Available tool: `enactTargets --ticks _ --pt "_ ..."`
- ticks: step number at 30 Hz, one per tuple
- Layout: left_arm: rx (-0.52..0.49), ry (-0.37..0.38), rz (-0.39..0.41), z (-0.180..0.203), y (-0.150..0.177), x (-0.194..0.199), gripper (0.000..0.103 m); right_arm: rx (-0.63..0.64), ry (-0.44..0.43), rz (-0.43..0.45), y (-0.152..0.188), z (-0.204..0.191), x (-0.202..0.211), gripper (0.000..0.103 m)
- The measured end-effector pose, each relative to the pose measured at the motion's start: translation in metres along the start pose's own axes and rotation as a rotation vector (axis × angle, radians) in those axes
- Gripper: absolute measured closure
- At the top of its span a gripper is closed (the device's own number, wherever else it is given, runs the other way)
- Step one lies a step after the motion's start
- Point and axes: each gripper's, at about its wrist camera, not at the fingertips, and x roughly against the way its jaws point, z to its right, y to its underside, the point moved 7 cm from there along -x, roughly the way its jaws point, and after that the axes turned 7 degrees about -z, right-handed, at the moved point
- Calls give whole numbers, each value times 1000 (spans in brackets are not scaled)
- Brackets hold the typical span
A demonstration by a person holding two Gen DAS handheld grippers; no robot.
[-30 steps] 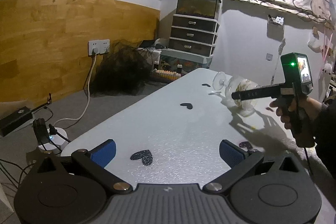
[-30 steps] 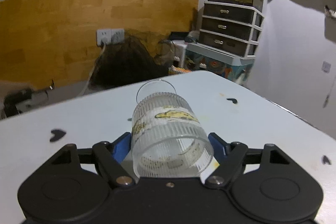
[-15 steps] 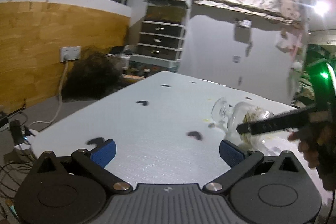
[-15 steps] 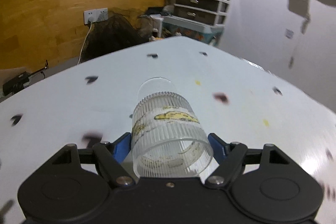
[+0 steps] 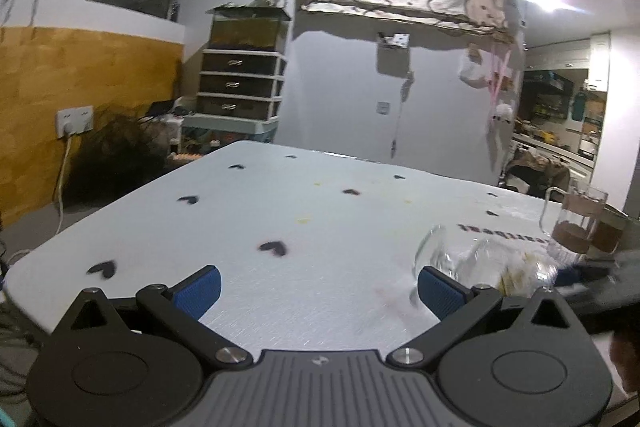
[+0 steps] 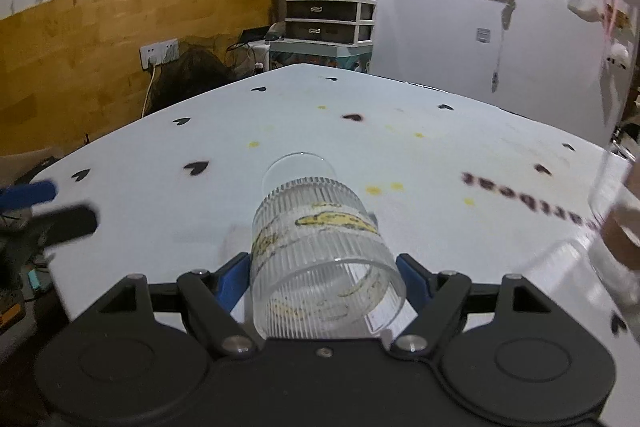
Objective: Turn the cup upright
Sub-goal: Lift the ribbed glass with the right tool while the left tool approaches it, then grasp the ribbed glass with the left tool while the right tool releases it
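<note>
A clear ribbed glass cup (image 6: 320,259) with yellow banana prints lies on its side, its open mouth toward the right wrist camera. My right gripper (image 6: 322,279) is shut on the cup, blue pads on both sides, holding it over the white table (image 6: 400,155). In the left wrist view the cup (image 5: 492,267) shows blurred at the right, just past my right finger pad (image 5: 440,291). My left gripper (image 5: 318,287) is open and empty above the table (image 5: 280,211).
A glass mug with brown contents (image 5: 576,223) stands at the table's right side; it also shows blurred in the right wrist view (image 6: 616,227). Black heart stickers (image 5: 274,247) dot the table. A drawer unit (image 5: 240,87) stands past the far edge.
Both grippers have swung to the right across the table. The right gripper has carried the cup with it, still on its side. The left gripper now appears at the right wrist view's left edge.
</note>
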Motion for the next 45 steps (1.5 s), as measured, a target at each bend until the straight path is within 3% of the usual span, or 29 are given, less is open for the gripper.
enactTargets --ticks 6,12,17,23,30,36,38,45 --pt "-73 76 -30 34 -23 -36 0 31 -27 19 22 4 20 24" --pt "-134 192 -174 72 -41 -87 0 35 -40 44 27 8 23 24" --pt "-144 224 -288 85 -40 -119 0 107 -36 65 33 3 26 24" --pt "-164 186 -356 79 -28 -139 0 160 -49 79 40 4 32 24" --pt "-180 175 -381 69 -22 -126 0 139 -16 93 46 16 40 19" --pt "-210 195 -398 70 -8 -104 0 51 67 112 46 44 45 19" --pt "-218 166 -398 70 -4 -100 0 7 89 115 43 54 43 19" --pt "-135 119 -460 63 -3 -93 0 -67 70 132 37 63 36 18"
